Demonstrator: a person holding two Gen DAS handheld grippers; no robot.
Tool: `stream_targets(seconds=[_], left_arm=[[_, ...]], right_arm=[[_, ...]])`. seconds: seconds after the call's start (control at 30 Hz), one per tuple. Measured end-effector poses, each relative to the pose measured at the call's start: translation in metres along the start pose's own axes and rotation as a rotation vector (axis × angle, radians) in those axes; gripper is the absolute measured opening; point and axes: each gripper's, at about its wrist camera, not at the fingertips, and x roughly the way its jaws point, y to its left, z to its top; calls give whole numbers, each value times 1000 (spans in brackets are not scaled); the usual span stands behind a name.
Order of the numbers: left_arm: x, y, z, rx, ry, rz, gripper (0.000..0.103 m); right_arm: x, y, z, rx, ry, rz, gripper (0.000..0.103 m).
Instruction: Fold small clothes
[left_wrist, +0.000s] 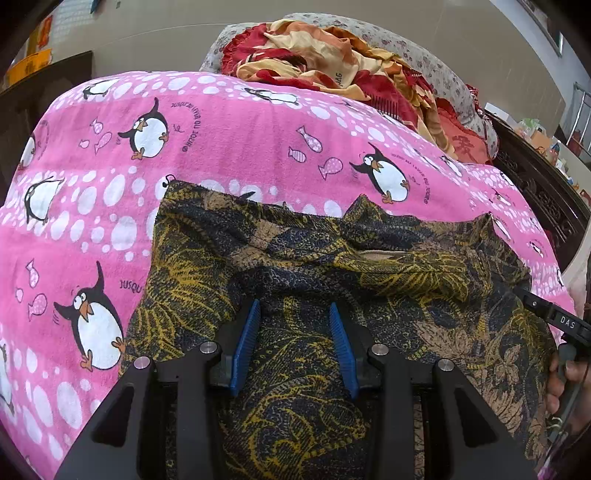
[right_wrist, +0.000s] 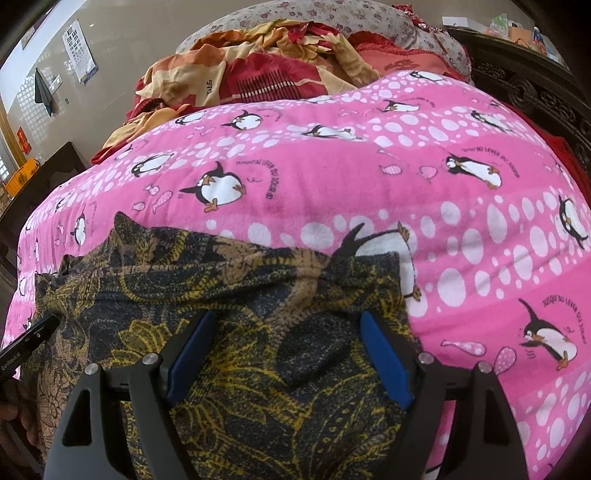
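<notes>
A dark garment (left_wrist: 295, 258) with a yellow and tan leaf print lies rumpled on a pink penguin blanket (left_wrist: 229, 147). My left gripper (left_wrist: 294, 306) is open just above the garment's near part, blue pads apart with cloth showing between them. The garment also shows in the right wrist view (right_wrist: 240, 295), on the same blanket (right_wrist: 369, 177). My right gripper (right_wrist: 286, 317) is open wide over the garment's right part, near its right edge. The right gripper's body (left_wrist: 554, 314) shows at the right edge of the left wrist view.
A heap of red, orange and cream bedding (left_wrist: 332, 62) lies at the back on a floral pillow (left_wrist: 424, 51). A dark carved wooden bed frame (left_wrist: 535, 184) runs along the right. A dark cabinet (right_wrist: 55, 166) stands at the left.
</notes>
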Motion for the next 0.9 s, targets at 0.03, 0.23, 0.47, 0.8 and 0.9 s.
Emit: stream_targets(seconds=[0.03,0.23,0.47,0.8,0.9], left_arm=[[0,0,0,0,0,-1,19],[1,0,0,0,1,-1,19],[1,0,0,-4,0,-5,19],[0,2,0,-9,-2,-10,19],[1,1,0,-7,0,-8,19]], right_arm=[[1,-2,1,1,0,1,85],[0,-2,1,-1,1,1,85],[0,-2,1,-2,2,2,85],[1,-3,1,-3,1,4,87],[0,-3,1,0,-1,7,87]])
